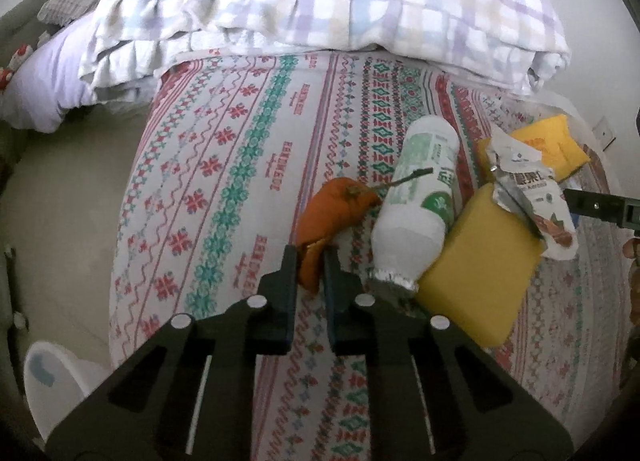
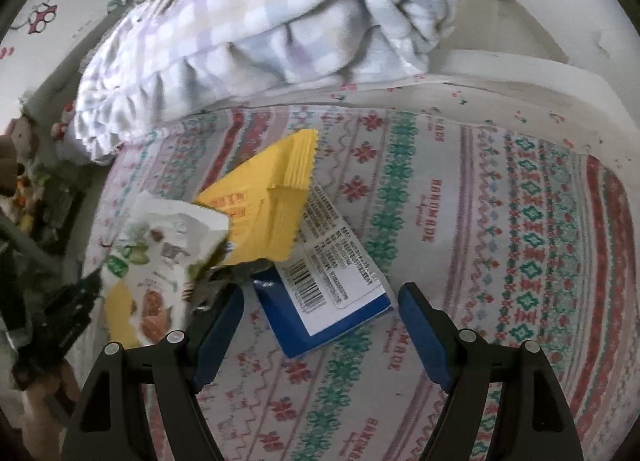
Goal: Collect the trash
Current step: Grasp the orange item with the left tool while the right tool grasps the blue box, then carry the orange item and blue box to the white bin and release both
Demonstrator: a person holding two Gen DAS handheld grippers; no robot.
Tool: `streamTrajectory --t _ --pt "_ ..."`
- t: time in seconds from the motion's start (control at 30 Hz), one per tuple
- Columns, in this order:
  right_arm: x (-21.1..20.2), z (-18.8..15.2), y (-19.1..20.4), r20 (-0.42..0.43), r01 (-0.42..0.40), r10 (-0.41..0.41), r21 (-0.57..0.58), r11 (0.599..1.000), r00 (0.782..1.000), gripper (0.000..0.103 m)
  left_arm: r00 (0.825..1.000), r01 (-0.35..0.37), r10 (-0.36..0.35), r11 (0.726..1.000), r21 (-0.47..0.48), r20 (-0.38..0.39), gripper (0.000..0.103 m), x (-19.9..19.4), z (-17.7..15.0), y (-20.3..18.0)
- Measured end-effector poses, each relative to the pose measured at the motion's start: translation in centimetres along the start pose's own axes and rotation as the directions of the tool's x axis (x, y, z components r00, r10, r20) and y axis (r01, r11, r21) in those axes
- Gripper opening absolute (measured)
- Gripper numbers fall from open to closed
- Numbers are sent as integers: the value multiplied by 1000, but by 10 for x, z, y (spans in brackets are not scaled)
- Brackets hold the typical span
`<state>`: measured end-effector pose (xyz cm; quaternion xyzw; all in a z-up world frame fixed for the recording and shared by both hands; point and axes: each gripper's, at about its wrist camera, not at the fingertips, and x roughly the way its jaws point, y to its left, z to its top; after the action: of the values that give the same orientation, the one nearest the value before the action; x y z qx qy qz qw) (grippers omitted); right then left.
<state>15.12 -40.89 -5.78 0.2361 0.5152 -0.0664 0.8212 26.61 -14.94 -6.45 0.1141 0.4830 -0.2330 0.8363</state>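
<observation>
On the patterned bed sheet (image 1: pixel 224 165) lies an orange peel (image 1: pixel 340 205) with a stalk. My left gripper (image 1: pixel 310 261) is shut on its near end. Right of the peel lie a white bottle (image 1: pixel 424 197) with a green label, a yellow block (image 1: pixel 480 273), a crumpled snack wrapper (image 1: pixel 532 197) and a yellow packet (image 1: pixel 552 141). My right gripper (image 2: pixel 320 313) stands open over a blue and white box (image 2: pixel 332 301) with a barcode, and its pads do not touch it. The snack wrapper (image 2: pixel 160 253) rests by its left finger (image 2: pixel 220 321), with the yellow packet (image 2: pixel 268 197) behind.
A folded checked blanket (image 1: pixel 320 1) fills the far end of the bed. A lavender pillow (image 1: pixel 44 77) and the pale floor (image 1: pixel 72 189) lie to the left, with a white bin (image 1: pixel 52 373) at the lower left. A white bed frame (image 2: pixel 520 81) borders the sheet's far right.
</observation>
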Motion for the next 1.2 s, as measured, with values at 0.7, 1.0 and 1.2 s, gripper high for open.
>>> streamTrajectory --t 0.7,1.0,1.2 --pt "8 -18 53 28 169 -167 -231 958 986 62 1000 17 -17 990 -139 3 11 -48 -44 8" --pt "-56 -39 53 76 106 -95 -148 983 993 61 999 29 -22 976 -214 35 11 -94 -70 22" --pt "-106 -60 64 152 56 -32 -154 986 988 61 998 28 -13 973 -229 65 11 -122 -94 26"
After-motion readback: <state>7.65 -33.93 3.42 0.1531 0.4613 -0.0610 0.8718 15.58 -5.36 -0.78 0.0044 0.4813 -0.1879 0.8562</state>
